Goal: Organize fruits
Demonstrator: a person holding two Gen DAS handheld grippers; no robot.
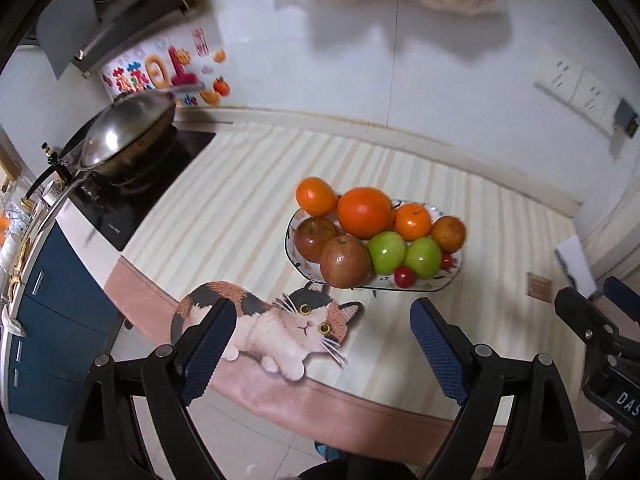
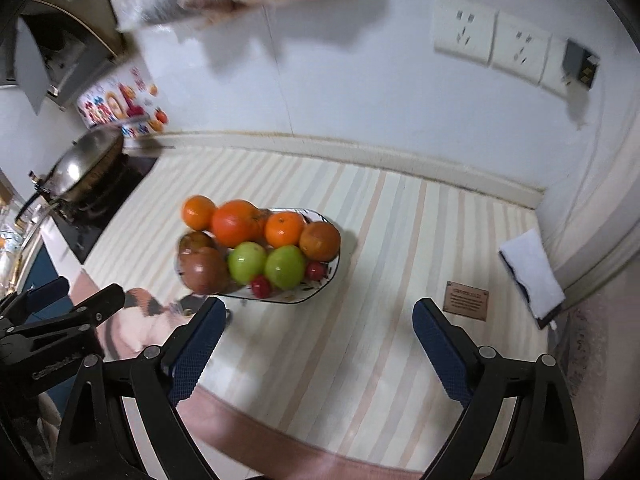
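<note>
While both hand-held grippers hang above the counter with nothing between their fingers, an oval plate heaped with fruit sits on a striped mat near the middle of the worktop. The left gripper has its blue-padded jaws spread wide and holds nothing; below it a calico cat picture is printed on the mat's near edge. The right gripper is likewise spread wide and empty, with the plate just beyond its left finger.

On the plate, three bright oranges line the far side, with a darker orange-red fruit at the right end. Two red apples crowd the left end, touching each other. Two green apples sit side by side at the front, with small red cherry tomatoes tucked against them.

To the left, a lidded steel wok rests on a black stovetop. On the white wall behind are power sockets. At the far right of the counter lie a small brown card and a folded white cloth.
</note>
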